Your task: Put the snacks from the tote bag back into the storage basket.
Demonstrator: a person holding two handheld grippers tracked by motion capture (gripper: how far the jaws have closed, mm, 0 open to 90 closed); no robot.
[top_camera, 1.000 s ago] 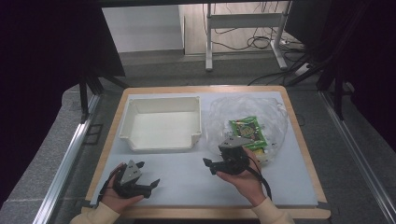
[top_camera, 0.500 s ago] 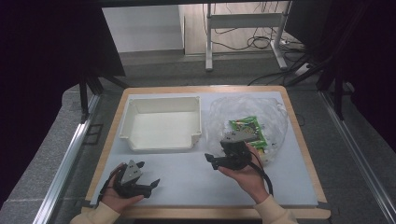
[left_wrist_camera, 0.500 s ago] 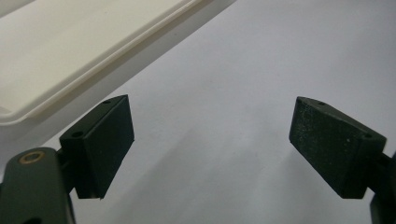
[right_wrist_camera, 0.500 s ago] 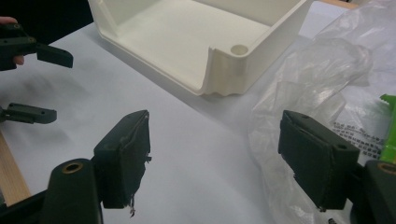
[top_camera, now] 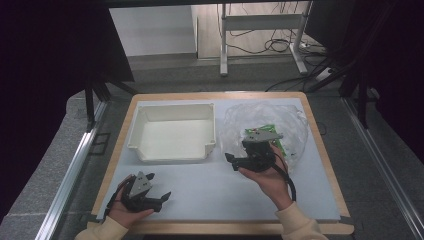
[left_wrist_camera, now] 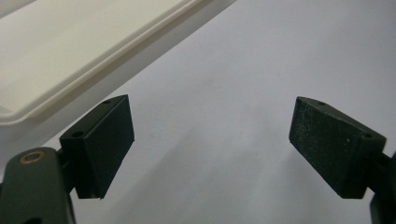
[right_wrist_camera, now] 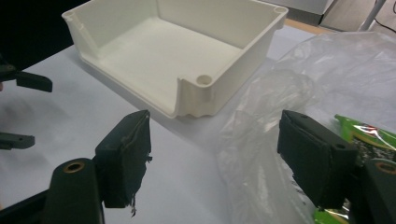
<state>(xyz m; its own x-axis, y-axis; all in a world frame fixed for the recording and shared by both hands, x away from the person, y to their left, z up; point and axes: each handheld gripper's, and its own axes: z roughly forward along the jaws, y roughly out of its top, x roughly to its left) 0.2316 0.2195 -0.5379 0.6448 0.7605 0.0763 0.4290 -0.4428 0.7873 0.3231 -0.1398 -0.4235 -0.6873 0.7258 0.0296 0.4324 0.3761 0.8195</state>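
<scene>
The tray (top_camera: 172,131) sits left of the plastic bag (top_camera: 265,125), with the packet (top_camera: 277,142) inside.

Glossy crinkled clear plastic bag (right_wrist_camera: 299,88), smooth matt white plastic tray (right_wrist_camera: 187,51), wooden-edged table (top_camera: 320,135)

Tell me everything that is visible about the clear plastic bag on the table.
The clear crinkled plastic bag lies on the white table surface, to the right of the white rectangular plastic tray. It looks thin and glossy, with many folds and wrinkles, loosely spread and partly puffed up. Green printed packets show through it. In the high view the right gripper is at its near left edge; in the right gripper view the open jaws straddle that edge without clamping it.
</scene>
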